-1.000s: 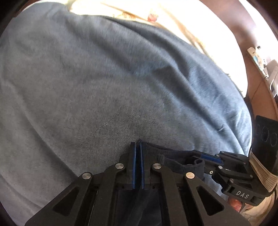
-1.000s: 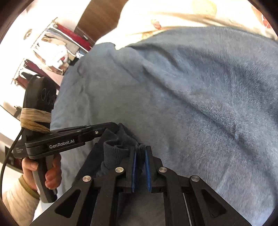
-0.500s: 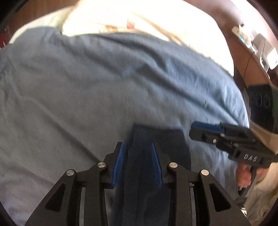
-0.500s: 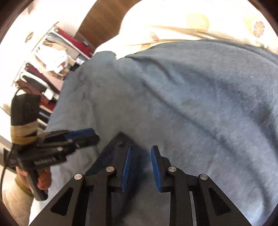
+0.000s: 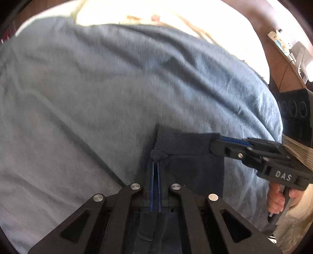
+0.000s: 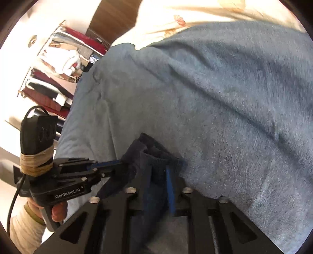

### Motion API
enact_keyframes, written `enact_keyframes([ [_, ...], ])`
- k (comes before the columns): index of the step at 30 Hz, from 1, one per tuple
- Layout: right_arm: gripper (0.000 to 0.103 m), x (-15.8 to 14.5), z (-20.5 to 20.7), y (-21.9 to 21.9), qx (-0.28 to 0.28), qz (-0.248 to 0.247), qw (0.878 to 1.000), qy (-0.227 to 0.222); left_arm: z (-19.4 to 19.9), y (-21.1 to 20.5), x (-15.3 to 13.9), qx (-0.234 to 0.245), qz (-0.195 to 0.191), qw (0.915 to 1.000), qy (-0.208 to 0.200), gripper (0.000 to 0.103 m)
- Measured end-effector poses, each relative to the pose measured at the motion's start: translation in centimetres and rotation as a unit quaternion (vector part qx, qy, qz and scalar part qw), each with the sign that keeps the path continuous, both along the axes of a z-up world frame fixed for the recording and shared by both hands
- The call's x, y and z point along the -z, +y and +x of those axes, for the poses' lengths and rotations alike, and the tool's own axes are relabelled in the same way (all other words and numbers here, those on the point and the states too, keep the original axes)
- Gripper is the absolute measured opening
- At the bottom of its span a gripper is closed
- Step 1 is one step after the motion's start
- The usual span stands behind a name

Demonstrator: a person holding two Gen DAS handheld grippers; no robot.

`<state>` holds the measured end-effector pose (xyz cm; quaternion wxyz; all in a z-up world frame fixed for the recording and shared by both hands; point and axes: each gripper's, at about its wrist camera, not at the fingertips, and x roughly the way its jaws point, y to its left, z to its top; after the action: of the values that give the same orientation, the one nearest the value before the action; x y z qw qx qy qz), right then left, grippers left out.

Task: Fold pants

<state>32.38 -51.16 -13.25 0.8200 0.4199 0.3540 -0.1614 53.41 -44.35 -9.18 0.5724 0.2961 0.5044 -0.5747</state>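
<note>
The dark navy pants point(image 5: 187, 148) lie on a blue-grey bedspread point(image 5: 97, 93), their folded end near both grippers. My left gripper point(image 5: 156, 163) is shut on a pinch of the pants' left edge. My right gripper point(image 5: 215, 143) comes in from the right and is shut on the right corner of the same end. In the right wrist view the pants point(image 6: 154, 156) bunch between the right gripper's fingers point(image 6: 169, 187), and the left gripper point(image 6: 117, 166) grips their left side. The lower pants are hidden under the gripper bodies.
A cream floral quilt point(image 5: 137, 13) lies at the far end of the bed. A brown side table with small items point(image 5: 287, 50) stands at the right. Shelves with clothes point(image 6: 56, 64) stand beyond the bed's left edge.
Half a second ago both grippers were open over the pants lying flat. Now both have shut on the pants' end, pinching the fabric.
</note>
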Motion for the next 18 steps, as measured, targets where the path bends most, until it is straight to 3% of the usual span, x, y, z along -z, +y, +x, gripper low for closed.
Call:
enact_keyframes([
  [5, 0.011, -1.3, -0.1, 0.2, 0.013, -0.039, 0.999, -0.007, 1.1, -2.0, 0.9, 0.003, 0.016, 0.9997, -0.016, 0.005],
  [12, 0.011, 0.2, 1.3, -0.7, 0.015, -0.038, 0.999, 0.013, 1.9, -2.6, 2.6, -0.021, 0.032, 0.9993, -0.004, 0.006],
  [14, 0.012, 0.5, 1.4, -0.7, 0.014, -0.040, 0.999, 0.020, 2.1, -2.3, 2.2, -0.025, 0.034, 0.9991, -0.008, 0.011],
  [16, 0.012, 0.6, 1.6, -0.7, 0.015, -0.037, 0.999, 0.032, 2.8, -1.4, 1.1, -0.036, 0.026, 0.9990, -0.010, 0.023],
  [18, 0.022, 0.0, 1.6, -0.7, 0.018, -0.038, 0.998, 0.035, 3.2, -0.5, -0.4, -0.051, 0.006, 0.9985, -0.020, 0.034],
])
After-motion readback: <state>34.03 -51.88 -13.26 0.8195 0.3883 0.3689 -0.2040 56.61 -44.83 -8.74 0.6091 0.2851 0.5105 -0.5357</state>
